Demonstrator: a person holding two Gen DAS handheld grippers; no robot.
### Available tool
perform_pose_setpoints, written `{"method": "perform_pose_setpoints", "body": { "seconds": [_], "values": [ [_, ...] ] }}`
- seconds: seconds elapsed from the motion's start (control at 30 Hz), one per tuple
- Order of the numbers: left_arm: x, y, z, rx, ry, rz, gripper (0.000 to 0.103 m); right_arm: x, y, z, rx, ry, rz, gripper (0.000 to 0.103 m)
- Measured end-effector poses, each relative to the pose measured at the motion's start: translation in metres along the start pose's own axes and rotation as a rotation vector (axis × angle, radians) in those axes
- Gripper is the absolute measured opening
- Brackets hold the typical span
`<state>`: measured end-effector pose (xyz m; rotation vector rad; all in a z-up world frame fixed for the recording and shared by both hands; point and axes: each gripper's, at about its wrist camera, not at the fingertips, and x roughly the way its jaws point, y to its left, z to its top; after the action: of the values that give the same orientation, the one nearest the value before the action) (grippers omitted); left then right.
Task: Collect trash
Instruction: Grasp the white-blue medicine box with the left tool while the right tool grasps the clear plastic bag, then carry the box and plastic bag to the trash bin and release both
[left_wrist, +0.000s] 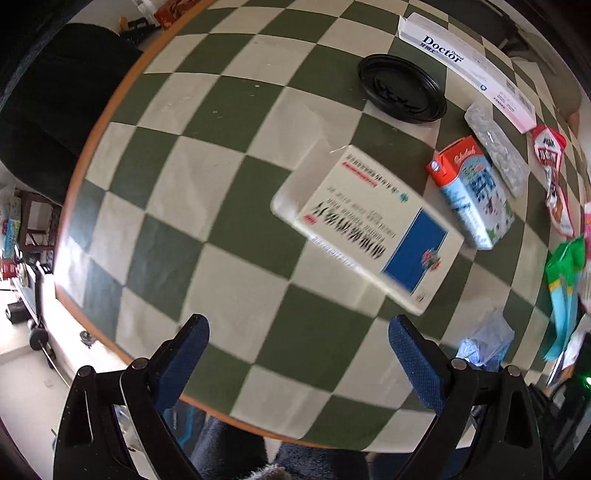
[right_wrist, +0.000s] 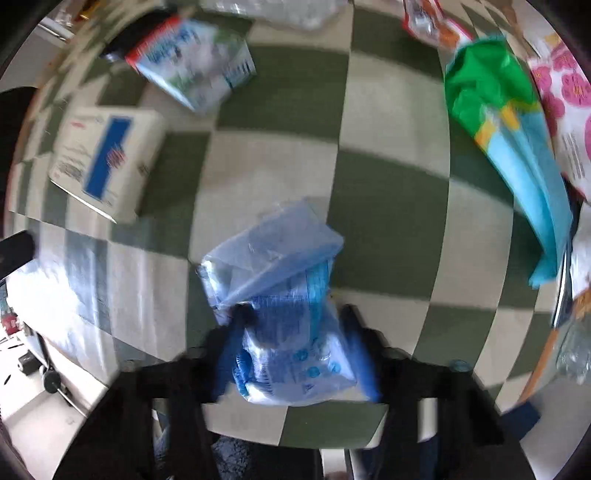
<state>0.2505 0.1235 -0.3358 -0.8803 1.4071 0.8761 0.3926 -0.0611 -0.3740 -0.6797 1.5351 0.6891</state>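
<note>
Blue-tinted plastic wrapper (right_wrist: 280, 314), crumpled, printed: sits between the blue pads of the right gripper (right_wrist: 295, 350), jaws closing around its lower half (blur hides whether they touch), long axis running forward along the fingers, folded flap pointing away over the checkered tablecloth (right_wrist: 388, 206). Left gripper (left_wrist: 299, 354): jaws wide apart, nothing between. Nearest item ahead and to its right, a white-and-blue medicine box (left_wrist: 369, 229), lying flat, long axis diagonal.

Checkered table (left_wrist: 229, 122) with boxes (left_wrist: 369, 225), wrappers (left_wrist: 554, 177)
</note>
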Motion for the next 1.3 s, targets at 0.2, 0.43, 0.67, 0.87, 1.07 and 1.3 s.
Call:
{"method": "perform_pose_setpoints", "body": {
  "seconds": [0.2,0.43,0.67,0.87,1.07,1.3],
  "values": [
    [0.016,-0.003,0.035,-0.195,0.085,-0.178,0.098,-0.027,-0.029,0.039,0.081,-0.079,-0.002,0.023],
    [0.048,-0.003,0.075,-0.403,0.175,-0.212,0.098,-0.024,-0.056,0.087,0.201,-0.085,0.0,0.023],
    [0.057,-0.004,0.076,-0.338,0.158,-0.122,0.088,-0.029,-0.061,0.103,0.229,-0.095,0.005,0.023],
    [0.053,-0.023,0.037,0.059,0.102,0.004,0.087,-0.025,-0.06,0.103,0.209,-0.063,0.04,0.023],
    [0.058,-0.013,-0.002,0.25,0.091,0.077,0.09,-0.008,-0.046,0.065,0.171,0.023,0.076,0.023],
    [0.08,0.016,-0.011,-0.006,0.156,-0.021,0.09,0.009,-0.042,0.056,0.21,0.054,0.06,0.057]
  ]
}}
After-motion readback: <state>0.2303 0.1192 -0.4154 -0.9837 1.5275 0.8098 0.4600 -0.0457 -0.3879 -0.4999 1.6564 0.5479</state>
